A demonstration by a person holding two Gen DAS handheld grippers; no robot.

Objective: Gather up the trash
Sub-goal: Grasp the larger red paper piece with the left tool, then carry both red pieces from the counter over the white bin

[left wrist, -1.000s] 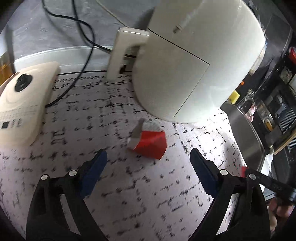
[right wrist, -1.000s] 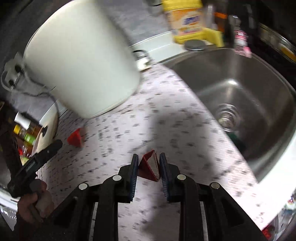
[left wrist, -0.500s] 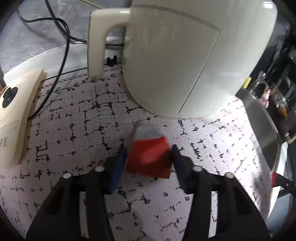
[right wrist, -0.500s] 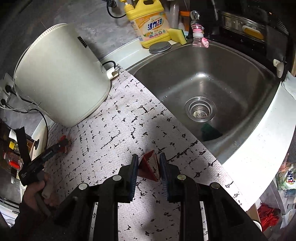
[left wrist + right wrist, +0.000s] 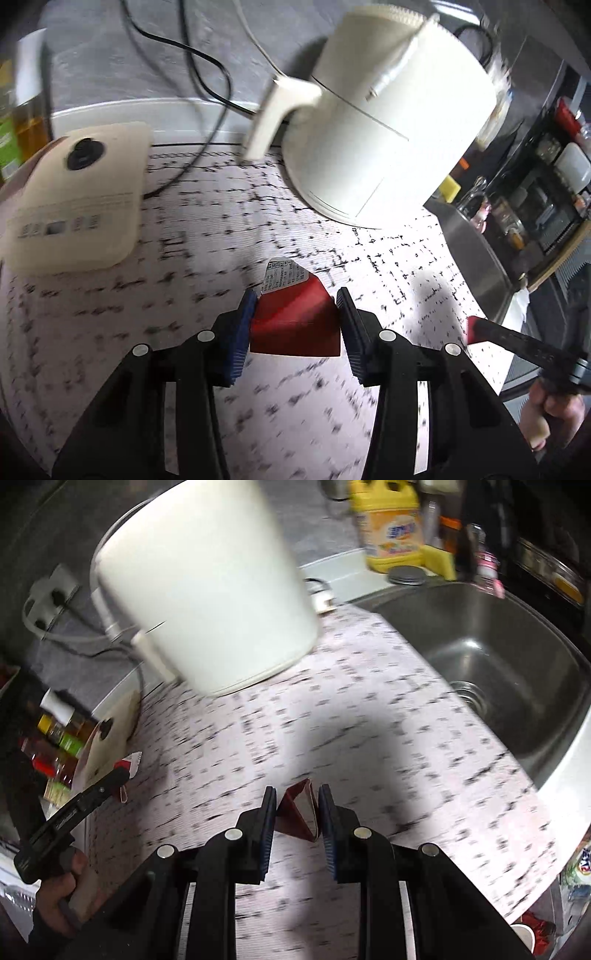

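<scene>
Here the left gripper [image 5: 295, 325] clamps a red wrapper [image 5: 295, 325] above the patterned bench [image 5: 388, 258] — the white cooker [image 5: 388, 140] and cream scale [image 5: 77, 199] stand just beyond. The right gripper [image 5: 297, 812] pinches a folded red wrapper [image 5: 299, 812], narrow-set, with the sink [image 5: 491, 638] to its right.

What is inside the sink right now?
The steel sink shows a bare basin with its drain strainer in the right wrist view. No trash visible there. Its near corner is cut off by the rim, and blur hides small items.
</scene>
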